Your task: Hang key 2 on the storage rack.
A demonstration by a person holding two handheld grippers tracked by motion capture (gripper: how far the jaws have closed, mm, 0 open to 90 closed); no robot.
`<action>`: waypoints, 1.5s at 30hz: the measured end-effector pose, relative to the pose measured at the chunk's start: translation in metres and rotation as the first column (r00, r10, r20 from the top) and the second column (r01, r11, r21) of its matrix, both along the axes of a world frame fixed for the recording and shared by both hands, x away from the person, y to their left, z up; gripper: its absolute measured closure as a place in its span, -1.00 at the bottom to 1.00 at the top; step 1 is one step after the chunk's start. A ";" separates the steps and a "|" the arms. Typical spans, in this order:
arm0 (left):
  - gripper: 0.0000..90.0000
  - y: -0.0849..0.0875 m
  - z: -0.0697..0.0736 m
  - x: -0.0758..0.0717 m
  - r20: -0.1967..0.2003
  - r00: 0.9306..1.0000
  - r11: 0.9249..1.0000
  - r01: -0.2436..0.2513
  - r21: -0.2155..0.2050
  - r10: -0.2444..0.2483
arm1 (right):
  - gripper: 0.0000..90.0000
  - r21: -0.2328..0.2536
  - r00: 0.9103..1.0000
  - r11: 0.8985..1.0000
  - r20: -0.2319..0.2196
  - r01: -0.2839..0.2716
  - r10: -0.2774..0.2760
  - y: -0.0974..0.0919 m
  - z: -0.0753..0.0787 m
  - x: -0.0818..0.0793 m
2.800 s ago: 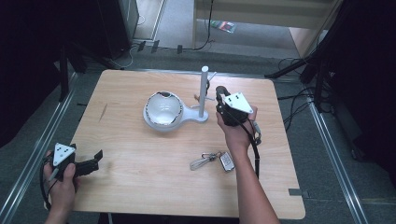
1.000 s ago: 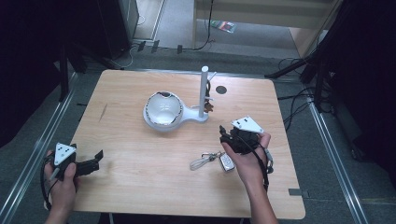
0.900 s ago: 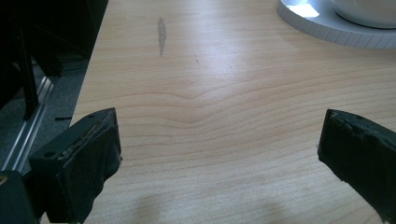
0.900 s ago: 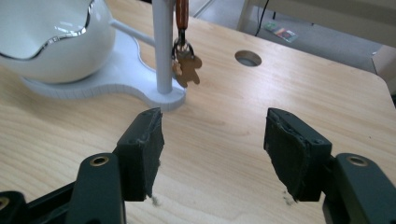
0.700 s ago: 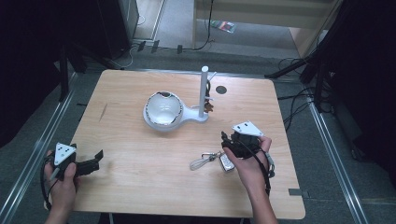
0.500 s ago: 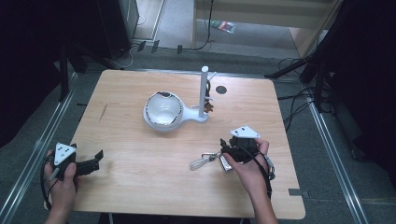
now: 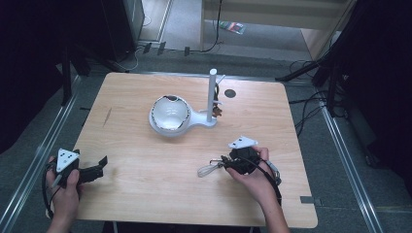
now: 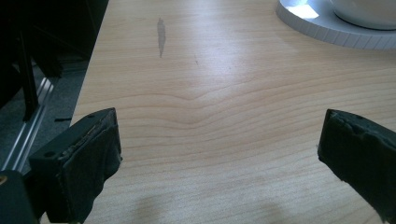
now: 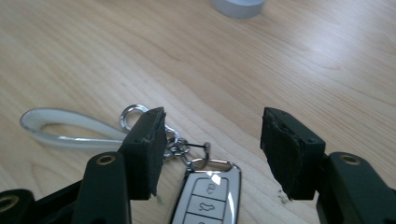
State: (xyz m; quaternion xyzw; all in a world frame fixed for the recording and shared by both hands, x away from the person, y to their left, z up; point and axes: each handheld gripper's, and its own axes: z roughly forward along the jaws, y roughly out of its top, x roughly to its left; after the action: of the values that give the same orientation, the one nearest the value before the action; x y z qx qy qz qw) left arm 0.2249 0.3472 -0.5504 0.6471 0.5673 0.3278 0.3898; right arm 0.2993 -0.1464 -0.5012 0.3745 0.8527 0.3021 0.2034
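One car key (image 9: 205, 196), two grippers

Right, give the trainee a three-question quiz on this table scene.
1. True or false: the right tool is clamped on the key fob.
2. What does the left tool have between its jaws? A) the fob B) bare table C) the bowl
3. What joins the fob to the clear strap?

Key
1. False: the jaws stand apart over the fob and its rings, and have just been closing.
2. B
3. A run of metal rings.
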 end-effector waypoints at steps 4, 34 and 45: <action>-1.00 0.000 0.000 0.000 0.000 1.000 1.000 0.000 0.000 0.000 | -0.06 -0.047 0.993 0.992 -0.022 -0.116 0.115 0.010 -0.005 -0.002; -1.00 0.000 0.000 0.000 0.001 1.000 1.000 0.003 0.000 -0.003 | 0.48 -0.210 0.861 0.837 -0.198 -0.505 0.469 0.030 -0.015 0.014; -1.00 0.000 0.000 0.000 0.001 1.000 1.000 0.002 0.001 -0.002 | 0.86 -0.239 0.846 0.815 -0.233 -0.527 0.479 0.035 -0.011 0.013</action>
State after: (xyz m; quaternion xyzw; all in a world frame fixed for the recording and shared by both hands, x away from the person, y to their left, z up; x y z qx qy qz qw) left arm 0.2248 0.3469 -0.5504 0.6478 0.5664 0.3279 0.3900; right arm 0.3118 -0.1118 -0.5124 0.1240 0.9701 0.1836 0.0992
